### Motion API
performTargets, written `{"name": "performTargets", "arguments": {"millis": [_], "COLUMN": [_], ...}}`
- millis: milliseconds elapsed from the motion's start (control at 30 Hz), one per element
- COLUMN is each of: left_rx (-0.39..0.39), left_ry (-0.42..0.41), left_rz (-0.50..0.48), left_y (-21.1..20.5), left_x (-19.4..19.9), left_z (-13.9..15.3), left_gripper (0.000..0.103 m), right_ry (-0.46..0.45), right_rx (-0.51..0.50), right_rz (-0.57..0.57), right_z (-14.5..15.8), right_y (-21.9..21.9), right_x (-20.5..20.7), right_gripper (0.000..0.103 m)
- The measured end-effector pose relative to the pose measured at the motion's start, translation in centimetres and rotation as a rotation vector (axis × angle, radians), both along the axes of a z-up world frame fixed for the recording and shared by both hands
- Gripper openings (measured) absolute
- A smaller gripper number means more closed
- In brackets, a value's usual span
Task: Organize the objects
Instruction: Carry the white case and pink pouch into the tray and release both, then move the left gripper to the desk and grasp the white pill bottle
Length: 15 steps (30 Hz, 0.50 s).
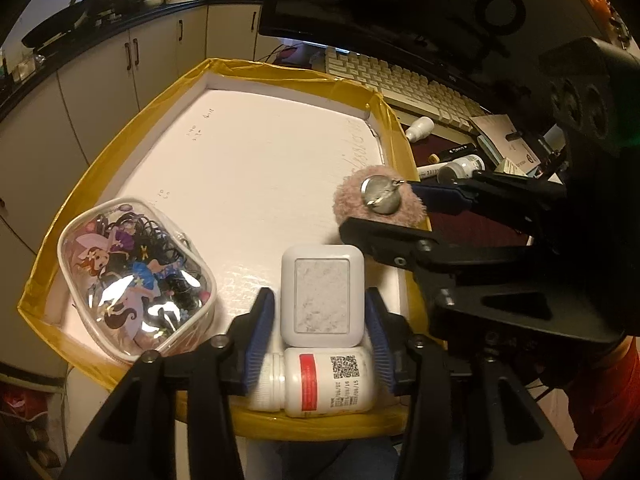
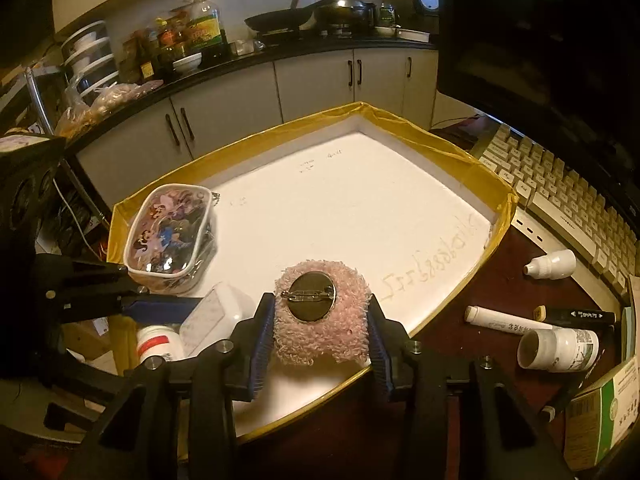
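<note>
A shallow white tray with a yellow-taped rim (image 1: 120, 148) fills both views. My left gripper (image 1: 320, 295) straddles a white square box (image 1: 322, 294) at the tray's near edge, and a thin gap shows beside its pads. A white pill bottle with a red label (image 1: 320, 382) lies on its side just under the box. A clear cartoon pouch (image 1: 136, 276) sits at the near left corner. My right gripper (image 2: 320, 304) is shut on a pink fluffy brooch (image 2: 320, 312), pin side up, low over the tray's right front edge, with the fluff flattened against both pads.
On the dark desk right of the tray lie a beige keyboard (image 2: 560, 184), a small white dropper bottle (image 2: 552, 264), a white tube (image 2: 504, 322), a black marker (image 2: 580, 315), an open white jar (image 2: 560, 350) and a green-and-white carton (image 2: 600, 424). A monitor (image 1: 360, 0) stands behind.
</note>
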<state>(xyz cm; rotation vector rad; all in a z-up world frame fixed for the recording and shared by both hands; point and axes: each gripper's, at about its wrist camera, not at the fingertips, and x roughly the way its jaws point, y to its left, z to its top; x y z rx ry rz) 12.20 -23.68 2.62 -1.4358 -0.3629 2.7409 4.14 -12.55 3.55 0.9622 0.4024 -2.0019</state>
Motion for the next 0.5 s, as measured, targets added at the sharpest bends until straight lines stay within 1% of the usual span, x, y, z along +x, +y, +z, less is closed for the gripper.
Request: {"name": "performTargets", "arguments": {"millis": [33, 100, 200, 233, 333, 433, 500], "left_rx": [-0.001, -0.002, -0.012, -0.013, -0.026, -0.048, -0.052], "left_ry": [0.002, 0.005, 0.012, 0.014, 0.022, 0.043, 0.061], "left_rz": [0.002, 0.001, 0.008, 0.009, 0.018, 0.021, 0.027], "left_y": [0.1, 0.3, 0.7, 0.8, 1.0, 1.2, 1.2], "left_x": [0.1, 0.1, 0.3, 0.3, 0.7, 1.2, 1.5], "left_z": [0.1, 0.2, 0.6, 0.7, 1.3, 2.2, 2.9], "left_gripper": [0.053, 0.061, 0.067, 0.068, 0.07, 0.072, 0.075], "right_ry": [-0.003, -0.012, -0.022, -0.033, -0.04, -0.031, -0.025], "right_rx": [-0.008, -0.03, -0.069, -0.09, -0.14, -0.214, -0.275], "right_rz": [-0.003, -0.007, -0.016, -0.021, -0.044, -0.098, -0.171], "right_z": [0.1, 0.4, 0.9, 1.1, 1.6, 1.8, 1.5], "right_y": [0.2, 0.7, 1.7, 2.3, 3.9, 7.5, 10.9], "right_x": [0.0, 0.2, 0.7, 0.8, 1.2, 1.8, 2.1], "right_gripper": [0.049, 0.051, 0.054, 0.054, 0.061, 0.067, 0.072]}}
